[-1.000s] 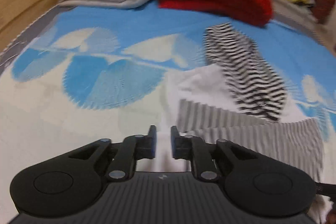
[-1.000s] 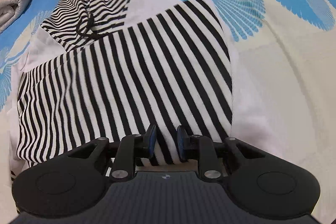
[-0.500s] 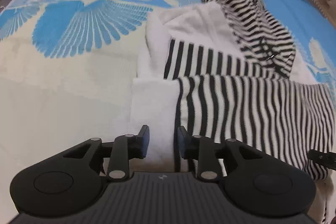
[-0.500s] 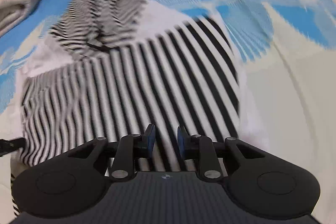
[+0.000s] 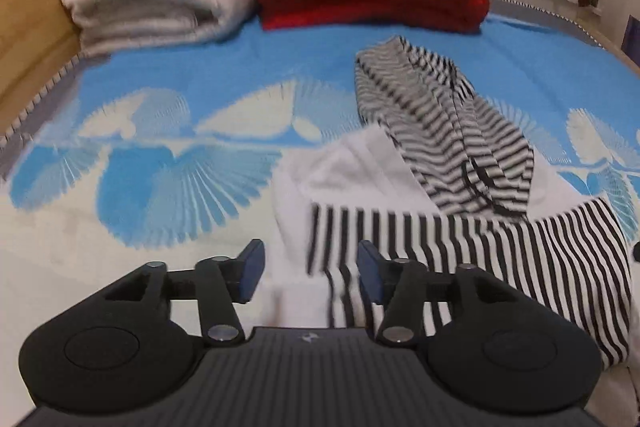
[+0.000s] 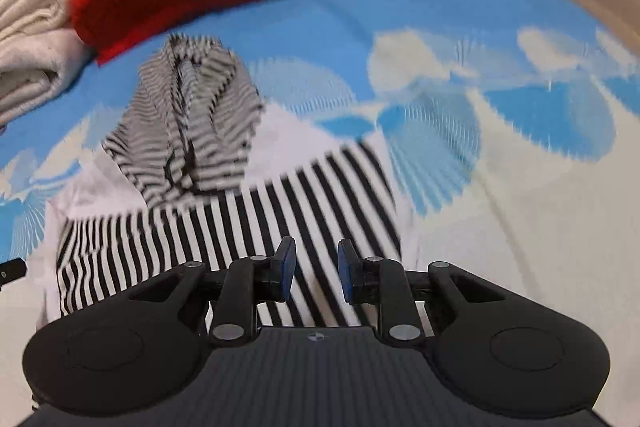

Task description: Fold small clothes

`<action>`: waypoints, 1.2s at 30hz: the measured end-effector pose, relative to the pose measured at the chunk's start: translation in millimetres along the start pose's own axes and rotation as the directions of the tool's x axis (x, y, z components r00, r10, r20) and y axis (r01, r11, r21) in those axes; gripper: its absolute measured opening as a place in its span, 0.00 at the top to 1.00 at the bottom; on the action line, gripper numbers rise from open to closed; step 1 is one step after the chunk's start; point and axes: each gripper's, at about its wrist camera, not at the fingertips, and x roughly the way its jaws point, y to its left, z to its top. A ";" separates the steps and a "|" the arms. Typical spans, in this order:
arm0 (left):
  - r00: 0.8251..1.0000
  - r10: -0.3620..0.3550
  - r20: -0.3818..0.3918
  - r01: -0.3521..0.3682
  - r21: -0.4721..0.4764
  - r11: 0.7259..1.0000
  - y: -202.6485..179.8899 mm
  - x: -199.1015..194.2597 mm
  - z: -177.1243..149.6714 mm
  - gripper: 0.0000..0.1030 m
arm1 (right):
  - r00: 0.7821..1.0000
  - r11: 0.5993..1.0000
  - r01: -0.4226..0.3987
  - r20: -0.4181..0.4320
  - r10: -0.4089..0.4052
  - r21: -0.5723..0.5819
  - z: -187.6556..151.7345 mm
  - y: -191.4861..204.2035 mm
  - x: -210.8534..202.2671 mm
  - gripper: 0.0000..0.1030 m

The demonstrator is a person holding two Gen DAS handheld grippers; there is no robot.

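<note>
Left wrist: our left tongs [image 5: 308, 273] have just been opening and stand wide, empty, above the hoodie [image 5: 460, 235], which lies flat on the bed [image 5: 200, 75] toward 2 o'clock. Right wrist: our right tongs [image 6: 314, 273] are narrow, gripping nothing, over the stripes. We should pinch both hem corners evenly before folding toward the hood [image 6: 188, 123] at 11 o'clock.

1. A small black-and-white striped hoodie [image 5: 500, 259] lies flat on the bed, folded, just ahead of both tools.
2. Its finely striped hood [image 5: 440, 123] lies crumpled at the far end, farthest from the tools, drawstring showing.
</note>
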 end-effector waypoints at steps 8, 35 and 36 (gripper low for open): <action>1.000 0.003 0.029 -0.001 -0.081 0.997 33.4 -10.7 14.3 0.38 | 0.996 1.000 -0.005 0.085 0.008 -0.030 20.3 -6.3 -22.9 0.76; 0.985 -0.117 0.130 0.127 -0.071 0.989 9.4 10.5 35.5 0.57 | 0.994 0.990 0.070 0.092 -0.059 -0.121 35.5 -42.3 -41.1 0.76; 0.985 -0.120 0.122 0.129 -0.068 0.989 7.7 20.2 42.8 0.62 | 0.994 0.989 0.072 0.094 -0.061 -0.128 35.8 -43.7 -41.2 0.76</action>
